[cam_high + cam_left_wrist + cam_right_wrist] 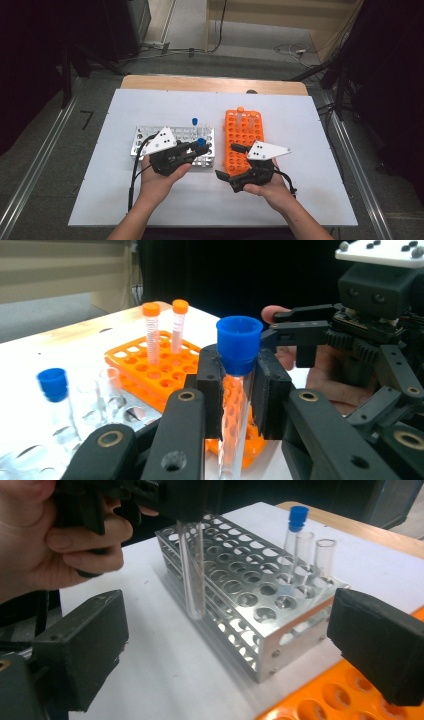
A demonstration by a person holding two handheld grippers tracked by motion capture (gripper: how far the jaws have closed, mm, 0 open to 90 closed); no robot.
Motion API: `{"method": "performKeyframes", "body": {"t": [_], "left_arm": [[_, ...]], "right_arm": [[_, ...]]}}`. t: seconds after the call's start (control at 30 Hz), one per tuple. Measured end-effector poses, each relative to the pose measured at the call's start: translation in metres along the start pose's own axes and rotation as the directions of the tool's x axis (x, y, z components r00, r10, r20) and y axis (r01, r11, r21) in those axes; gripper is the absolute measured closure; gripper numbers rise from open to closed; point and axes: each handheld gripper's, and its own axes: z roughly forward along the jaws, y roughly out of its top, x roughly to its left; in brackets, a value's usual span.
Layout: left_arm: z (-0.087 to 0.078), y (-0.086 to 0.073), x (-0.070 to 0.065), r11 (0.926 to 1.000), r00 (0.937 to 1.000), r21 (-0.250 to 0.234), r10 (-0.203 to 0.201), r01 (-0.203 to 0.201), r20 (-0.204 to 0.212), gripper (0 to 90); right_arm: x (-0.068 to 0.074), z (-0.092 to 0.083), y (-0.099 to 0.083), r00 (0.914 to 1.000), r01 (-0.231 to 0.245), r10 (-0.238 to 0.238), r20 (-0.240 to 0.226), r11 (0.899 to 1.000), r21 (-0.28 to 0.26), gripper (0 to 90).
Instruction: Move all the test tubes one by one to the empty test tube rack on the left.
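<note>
the left tool [235, 390] pinches a clear tube [231, 435] just under its blue cap [239, 344], jaws pressed onto the glass from both sides, the tube upright with its round bottom hanging free of the worktop [300, 195]. in the right gripper view that same tube [191, 575] hangs just in front of the near end of the silver rack [250, 587], not in any hole.

the right tool [225, 645] has its jaws spread wide with nothing between them; beyond its open jaws lies the silver rack, and below its right jaw the corner of the orange rack [325, 700]. in the high view this tool [235, 162] sits at the near end of the orange rack [243, 142], just beside the left tool [192, 148].

farther from the left tool, a second blue-capped tube [56, 405] stands in the silver rack [30, 460] beside two uncapped ones [111, 390]. farther still, two orange-capped tubes [151, 332] stand upright at the far end of the orange rack [150, 375].
</note>
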Motion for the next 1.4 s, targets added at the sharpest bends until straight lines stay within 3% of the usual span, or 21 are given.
{"method": "performKeyframes", "body": {"t": [0.57, 0.8, 1.03, 1.4], "left_arm": [[-0.015, 0.005, 0.025, 0.9998, 0.9958, -0.019, -0.007, 0.006, -0.091, 77.0], [-0.022, 0.010, 0.044, 0.9986, 0.9887, -0.049, -0.029, 0.022, -0.147, 77.0], [-0.016, 0.010, 0.057, 0.9987, 0.9830, -0.047, -0.027, 0.018, -0.182, 77.0], [-0.001, 0.009, 0.074, 0.9981, 0.9629, -0.058, -0.034, 0.019, -0.268, 77.0]], "right_arm": [[-0.023, -0.043, -0.022, 0.9977, -0.036, 0.036, 0.057, 0.999, -0.006, 0.0], [-0.029, -0.058, -0.034, 0.9954, -0.048, 0.047, 0.084, 0.999, 0.004, 0.1], [-0.033, -0.073, -0.047, 0.9920, -0.064, 0.062, 0.110, 0.998, 0.014, 0.1], [-0.042, -0.095, -0.066, 0.9841, -0.104, 0.098, 0.148, 0.994, 0.028, 0.8]]}}
